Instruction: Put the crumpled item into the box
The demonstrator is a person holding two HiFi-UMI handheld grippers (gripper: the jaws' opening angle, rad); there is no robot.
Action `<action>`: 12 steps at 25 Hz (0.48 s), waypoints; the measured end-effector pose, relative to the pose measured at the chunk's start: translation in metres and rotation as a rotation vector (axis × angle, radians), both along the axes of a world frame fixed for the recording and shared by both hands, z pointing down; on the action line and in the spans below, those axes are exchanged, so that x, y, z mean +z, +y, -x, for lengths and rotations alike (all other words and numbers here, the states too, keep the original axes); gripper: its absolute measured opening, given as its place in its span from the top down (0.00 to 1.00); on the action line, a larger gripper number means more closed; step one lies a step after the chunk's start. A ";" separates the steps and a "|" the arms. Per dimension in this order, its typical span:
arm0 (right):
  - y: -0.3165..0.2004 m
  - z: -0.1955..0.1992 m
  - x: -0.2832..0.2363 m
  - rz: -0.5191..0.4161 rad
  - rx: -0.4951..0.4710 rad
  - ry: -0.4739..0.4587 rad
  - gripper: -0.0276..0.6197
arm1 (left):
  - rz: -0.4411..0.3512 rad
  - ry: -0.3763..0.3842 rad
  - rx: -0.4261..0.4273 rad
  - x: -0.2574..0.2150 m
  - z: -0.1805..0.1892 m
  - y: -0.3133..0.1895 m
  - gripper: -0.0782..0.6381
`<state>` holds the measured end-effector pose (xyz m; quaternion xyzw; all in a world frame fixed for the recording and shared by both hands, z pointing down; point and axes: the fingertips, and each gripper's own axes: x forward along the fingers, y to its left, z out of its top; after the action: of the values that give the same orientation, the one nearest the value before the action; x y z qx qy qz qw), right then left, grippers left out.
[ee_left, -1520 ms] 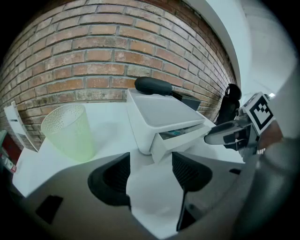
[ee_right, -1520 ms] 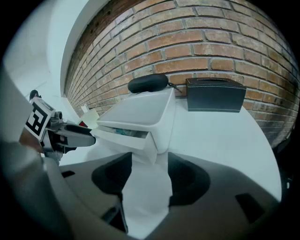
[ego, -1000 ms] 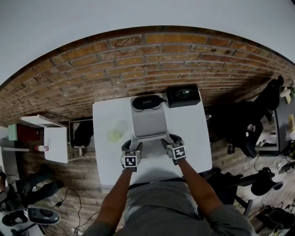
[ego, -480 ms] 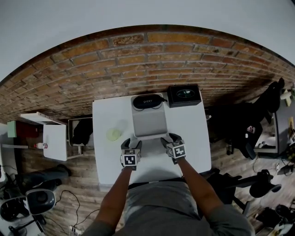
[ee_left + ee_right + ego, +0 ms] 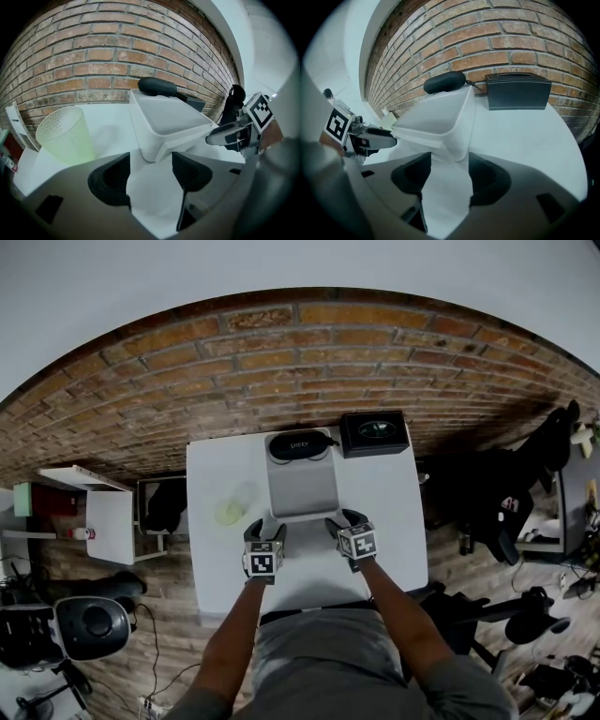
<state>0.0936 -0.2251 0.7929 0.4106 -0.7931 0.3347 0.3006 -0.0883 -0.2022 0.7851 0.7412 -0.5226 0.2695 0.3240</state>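
Though not plainly crumpled, the pale green cup [image 5: 231, 513], likely the item, stands near the desk's [image 5: 394, 521] left edge, beside the white box [image 5: 302, 486]. Both the left gripper [image 5: 151, 164] and right gripper [image 5: 449, 171] hover at the box's near corners, jaws apart and empty; closing here could shove the box instead.

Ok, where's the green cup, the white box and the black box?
green cup [image 5: 65, 136]: left gripper view, its side wall.
white box [image 5: 143, 129]: left gripper view, its outer wall.
black box [image 5: 518, 93]: right gripper view, its front face.
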 end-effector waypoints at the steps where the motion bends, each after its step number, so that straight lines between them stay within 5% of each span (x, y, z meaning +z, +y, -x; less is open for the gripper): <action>1: 0.000 0.000 0.000 0.004 0.002 -0.005 0.56 | 0.002 -0.001 -0.003 0.001 0.000 0.000 0.52; 12: -0.001 0.001 0.000 0.026 0.022 -0.038 0.57 | 0.017 0.004 -0.023 -0.001 0.004 0.002 0.52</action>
<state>0.0926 -0.2264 0.7926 0.4088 -0.7897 0.3561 0.2872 -0.0924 -0.2006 0.7840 0.7331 -0.5279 0.2686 0.3344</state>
